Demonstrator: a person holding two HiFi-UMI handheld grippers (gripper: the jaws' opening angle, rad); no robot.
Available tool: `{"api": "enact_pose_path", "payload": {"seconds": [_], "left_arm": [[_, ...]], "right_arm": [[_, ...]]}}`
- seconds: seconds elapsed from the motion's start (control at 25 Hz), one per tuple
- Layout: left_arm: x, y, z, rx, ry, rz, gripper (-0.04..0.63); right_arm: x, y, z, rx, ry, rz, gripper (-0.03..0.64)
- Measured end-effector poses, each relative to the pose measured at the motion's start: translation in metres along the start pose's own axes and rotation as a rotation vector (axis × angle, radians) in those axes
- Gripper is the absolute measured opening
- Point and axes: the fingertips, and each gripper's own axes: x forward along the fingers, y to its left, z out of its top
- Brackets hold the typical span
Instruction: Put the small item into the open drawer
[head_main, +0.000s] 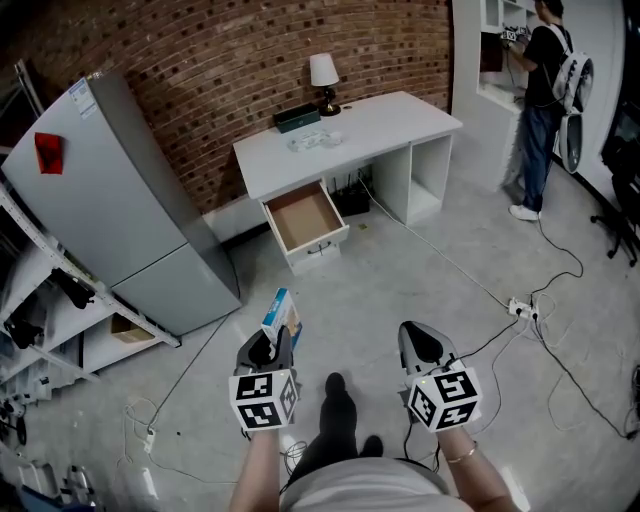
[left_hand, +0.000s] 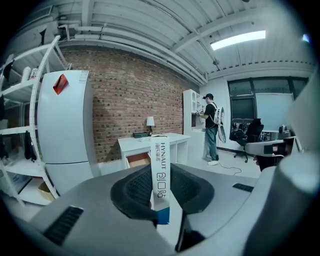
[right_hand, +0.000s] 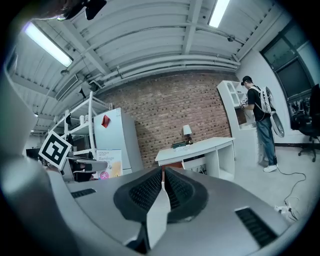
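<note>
One small box (head_main: 281, 318); one open drawer (head_main: 305, 222) under the one white desk (head_main: 350, 135), well apart from the box; the drawer shows only its brown bottom, as far as the head view can tell; two grippers; the left gripper (head_main: 270, 345) is partly closed, clamped on the upright box; the right gripper (head_main: 420, 340) has its jaws pressed together on nothing.
</note>
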Motion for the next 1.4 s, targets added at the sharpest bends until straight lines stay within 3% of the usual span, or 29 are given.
{"api": "enact_pose_path", "payload": {"seconds": [0.28, 0.68, 1.08, 1.4], "left_arm": [[0.057, 0.028, 0.012, 0.008, 0.015, -0.006, 0.097], [0.183, 0.084, 0.031, 0.006, 0.041, -0.032, 0.097], [0.297, 0.165, 0.065, 0.001, 0.06, -0.053, 0.097], [0.358, 0.204, 0.078, -0.008, 0.066, -0.06, 0.097]], "right_arm": [[0.063, -0.008, 0.008, 0.013, 0.014, 0.005, 0.021], [0.193, -0.036, 0.017, 0.03, 0.051, -0.021, 0.048], [0.335, -0.035, 0.04, 0.017, 0.074, -0.035, 0.048], [0.41, -0.031, 0.051, 0.014, 0.08, -0.025, 0.052]]}}
